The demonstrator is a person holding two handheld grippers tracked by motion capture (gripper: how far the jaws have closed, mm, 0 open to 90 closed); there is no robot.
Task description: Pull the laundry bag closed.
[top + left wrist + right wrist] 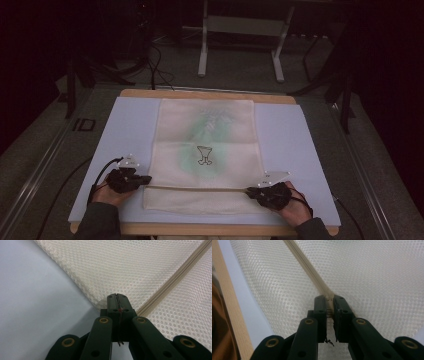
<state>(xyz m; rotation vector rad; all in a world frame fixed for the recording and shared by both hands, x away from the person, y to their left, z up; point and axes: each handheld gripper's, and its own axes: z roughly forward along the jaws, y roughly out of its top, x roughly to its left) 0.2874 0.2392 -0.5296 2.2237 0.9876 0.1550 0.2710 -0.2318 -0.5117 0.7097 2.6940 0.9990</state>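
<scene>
Table: I am working at a wooden table [210,94] covered by a pale blue mat [130,135], with dark floor and a white metal stand [240,30] lying beyond it.
Bag: a cream mesh laundry bag [205,150] with a beige zipper is lying flat in the middle of the mat; a green garment with a small black drawing is showing through the mesh.
Zipper: the beige zipper band [200,188] is running across the bag near my edge of the table, with a strip of mesh lying below it.
Left gripper: my black left gripper [142,180] is pinching the bag's left edge right where the zipper ends; in the left gripper view the jaws are pressing together on the mesh corner [117,300].
Right gripper: my black right gripper [252,191] is clamping the zipper at the bag's right end; in the right gripper view the beige band [329,298] is sitting between the jaws.
Risk, slipping: the left bite is looking thin, so pulling hard could be tearing the mesh free of the jaws.
Risk, snagging: if I am dragging the right end while the bag is sagging, mesh could be catching in the teeth.
Risk, sliding: lifting unevenly could be shifting the garment inside.
</scene>
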